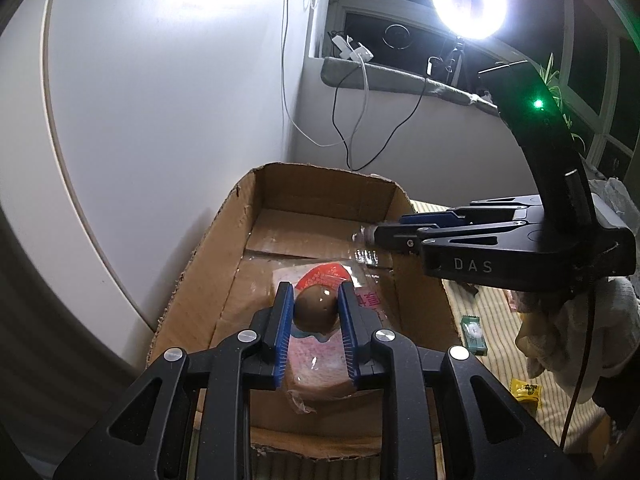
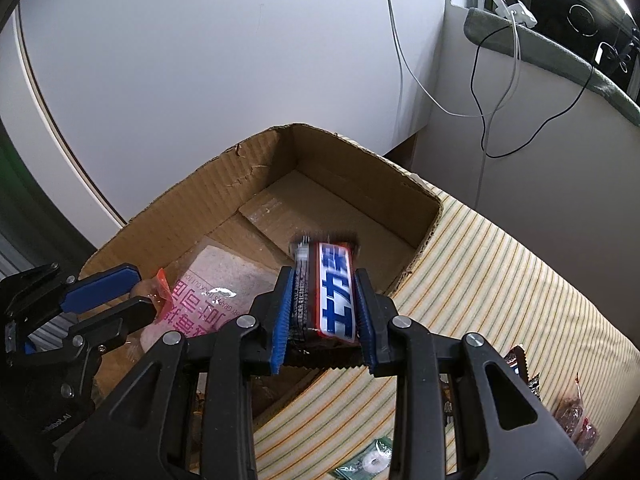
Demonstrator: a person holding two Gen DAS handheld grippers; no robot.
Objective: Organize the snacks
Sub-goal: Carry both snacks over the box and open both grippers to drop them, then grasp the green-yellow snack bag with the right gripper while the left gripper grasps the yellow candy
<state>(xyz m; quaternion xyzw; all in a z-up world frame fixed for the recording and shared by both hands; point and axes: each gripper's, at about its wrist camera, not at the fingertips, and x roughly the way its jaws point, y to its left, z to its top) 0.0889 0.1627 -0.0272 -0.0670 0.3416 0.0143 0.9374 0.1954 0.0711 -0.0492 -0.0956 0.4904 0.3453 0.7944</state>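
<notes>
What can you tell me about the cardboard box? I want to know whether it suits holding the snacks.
The cardboard box is a brown, corrugated, open-topped carton with low walls and ragged, torn upper edges, its flaps apparently cut off. Clear tape runs over the floor seams. It sits upright on a striped cloth, close to a pale wall. Most of its floor is bare. A pink bread packet, clamped in the left tongs, hangs over its near end, and the right tongs hold a candy bar above its near right edge.

cardboard box sits on the striped cloth | bread pack inside box | loose snack packets on cloth right of box
</notes>
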